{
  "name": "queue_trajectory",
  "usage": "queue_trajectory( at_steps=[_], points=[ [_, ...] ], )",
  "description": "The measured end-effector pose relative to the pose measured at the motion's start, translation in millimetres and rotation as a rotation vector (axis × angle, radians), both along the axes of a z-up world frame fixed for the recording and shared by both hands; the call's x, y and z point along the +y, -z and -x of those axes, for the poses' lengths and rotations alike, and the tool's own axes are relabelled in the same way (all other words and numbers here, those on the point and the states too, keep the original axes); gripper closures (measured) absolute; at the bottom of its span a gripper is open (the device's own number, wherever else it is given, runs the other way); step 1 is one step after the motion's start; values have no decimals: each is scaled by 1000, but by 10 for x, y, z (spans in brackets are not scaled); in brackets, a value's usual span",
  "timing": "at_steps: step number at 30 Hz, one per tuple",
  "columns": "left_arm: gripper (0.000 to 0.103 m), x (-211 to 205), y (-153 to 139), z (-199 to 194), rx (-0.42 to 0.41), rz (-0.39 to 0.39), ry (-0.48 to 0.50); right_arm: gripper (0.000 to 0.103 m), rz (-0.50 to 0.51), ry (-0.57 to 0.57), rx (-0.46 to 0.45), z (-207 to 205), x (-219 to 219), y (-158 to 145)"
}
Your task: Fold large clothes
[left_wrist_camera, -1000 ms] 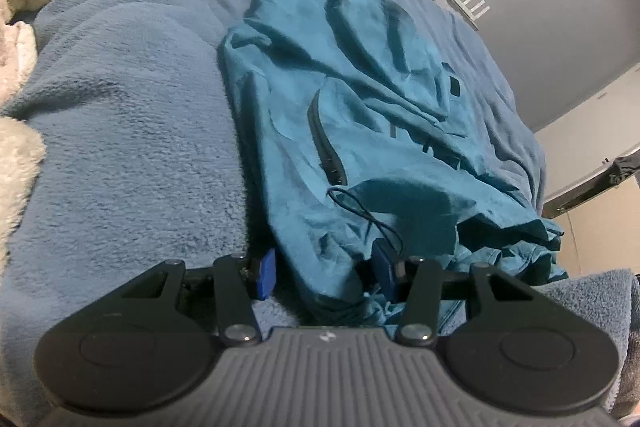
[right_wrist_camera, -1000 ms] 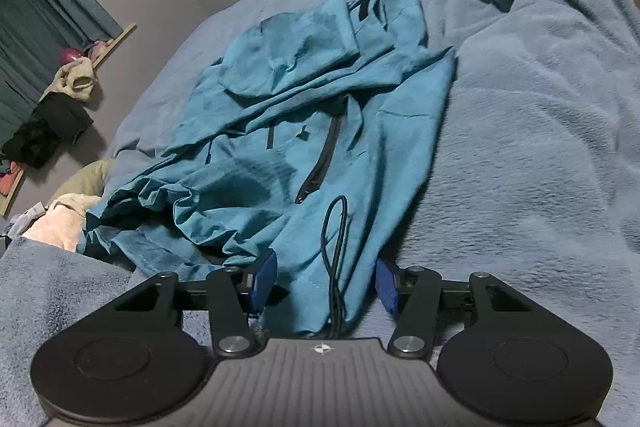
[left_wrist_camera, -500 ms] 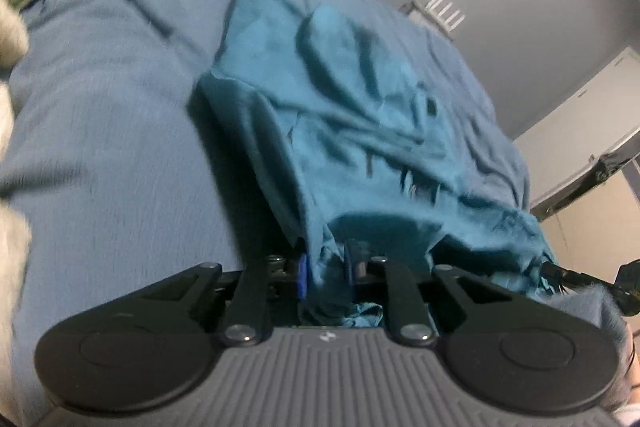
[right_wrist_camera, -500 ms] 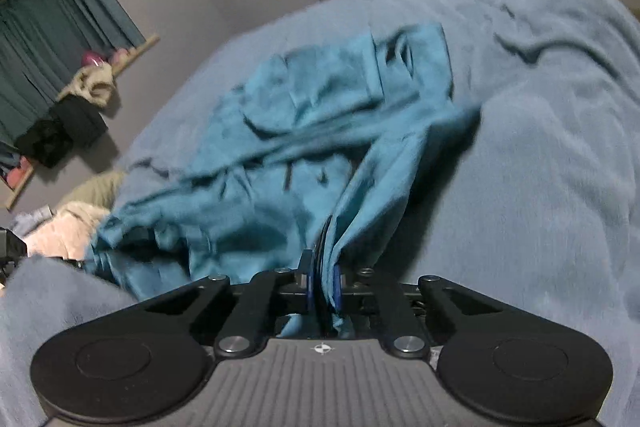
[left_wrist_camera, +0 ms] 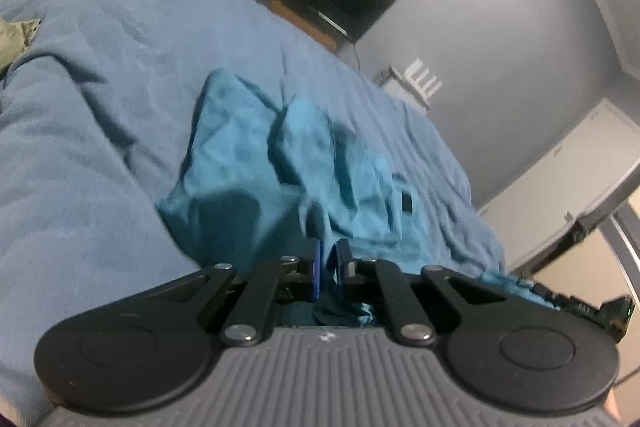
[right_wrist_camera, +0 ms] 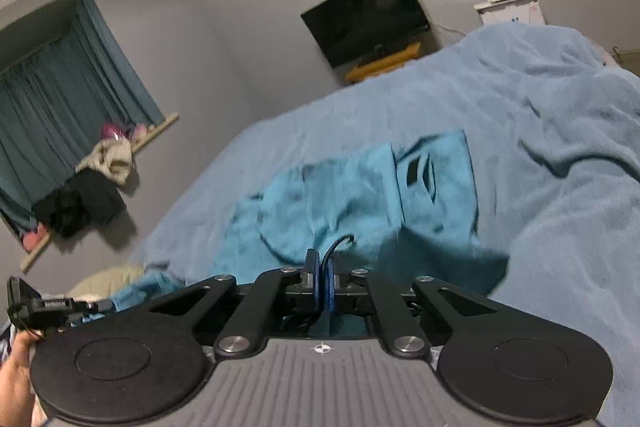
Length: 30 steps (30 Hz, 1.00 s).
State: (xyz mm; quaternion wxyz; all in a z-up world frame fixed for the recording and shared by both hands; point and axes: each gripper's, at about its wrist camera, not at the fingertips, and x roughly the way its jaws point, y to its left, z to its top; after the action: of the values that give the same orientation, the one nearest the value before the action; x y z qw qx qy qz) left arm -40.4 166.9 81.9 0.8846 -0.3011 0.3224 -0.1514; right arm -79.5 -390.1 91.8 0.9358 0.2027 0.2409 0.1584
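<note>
From the left wrist, the left gripper (left_wrist_camera: 327, 267) has its blue fingers (left_wrist_camera: 316, 269) drawn narrow, pinching a fold of the teal jacket (left_wrist_camera: 280, 163); the rest spreads ahead of them over the blue blanket (left_wrist_camera: 80, 131). From the right wrist, the right gripper (right_wrist_camera: 323, 277) is clamped on the jacket (right_wrist_camera: 360, 199) edge, a black cord (right_wrist_camera: 336, 247) rising between its fingers (right_wrist_camera: 314, 277), the cloth lying ahead on the blanket (right_wrist_camera: 540, 131).
</note>
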Motion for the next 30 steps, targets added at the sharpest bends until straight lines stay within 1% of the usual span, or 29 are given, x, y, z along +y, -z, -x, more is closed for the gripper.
queue_trajectory(
  at_steps=[3, 5, 6, 8, 9, 11, 12, 13, 14, 15, 16, 17, 18, 19, 20, 21, 22, 23, 24, 25, 30],
  points=[
    [101, 44, 12, -302, -17, 37, -39, 100, -30, 36, -43, -296, 1, -23],
    [101, 4, 34, -548, -25, 20, -42, 101, -30, 60, -68, -500, 24, -6],
    [103, -35, 50, -660, -25, 8, -45, 101, -16, 70, -76, -610, 48, 10],
    [103, -109, 85, -848, -26, -27, -43, 100, -2, 68, -67, -837, 112, 81],
    [103, -134, 104, -915, -22, -32, -38, 100, -9, 58, -55, -934, 122, 126],
    [103, -168, 154, -930, -9, -24, -13, 100, 4, 53, -14, -1069, 155, 220],
    [103, -192, 163, -911, -9, -43, 6, 97, 17, 51, 11, -1109, 160, 256],
    [103, -225, 158, -865, -16, -87, 31, 91, 40, 45, 30, -1116, 163, 287],
    [103, -239, 164, -811, -17, -114, 53, 88, 67, 41, 39, -1094, 165, 305],
    [103, -239, 181, -742, -2, -128, 76, 82, 95, 38, 56, -1068, 160, 318],
    [103, -228, 199, -683, 19, -132, 90, 69, 122, 32, 82, -1010, 157, 333],
    [103, -214, 211, -618, 37, -130, 104, 62, 140, 22, 96, -952, 144, 340],
    [97, -211, 218, -558, 55, -133, 109, 53, 161, 7, 107, -882, 138, 337],
    [82, -202, 221, -478, 71, -144, 106, 49, 184, -11, 120, -793, 144, 332],
    [72, -193, 219, -405, 84, -150, 95, 46, 198, -27, 131, -711, 150, 329],
    [53, -179, 219, -332, 93, -148, 82, 40, 205, -42, 144, -614, 151, 334],
    [39, -163, 224, -246, 105, -138, 69, 33, 204, -57, 161, -530, 147, 343],
    [36, -154, 225, -173, 120, -129, 64, 30, 200, -67, 181, -448, 141, 360],
    [36, -154, 234, -108, 138, -127, 67, 27, 193, -73, 202, -367, 125, 383],
    [36, -166, 239, -37, 157, -139, 72, 27, 183, -74, 228, -284, 106, 407],
    [36, -205, 184, 299, 183, -232, 77, 27, 173, -68, 283, 110, 21, 480]
  ],
)
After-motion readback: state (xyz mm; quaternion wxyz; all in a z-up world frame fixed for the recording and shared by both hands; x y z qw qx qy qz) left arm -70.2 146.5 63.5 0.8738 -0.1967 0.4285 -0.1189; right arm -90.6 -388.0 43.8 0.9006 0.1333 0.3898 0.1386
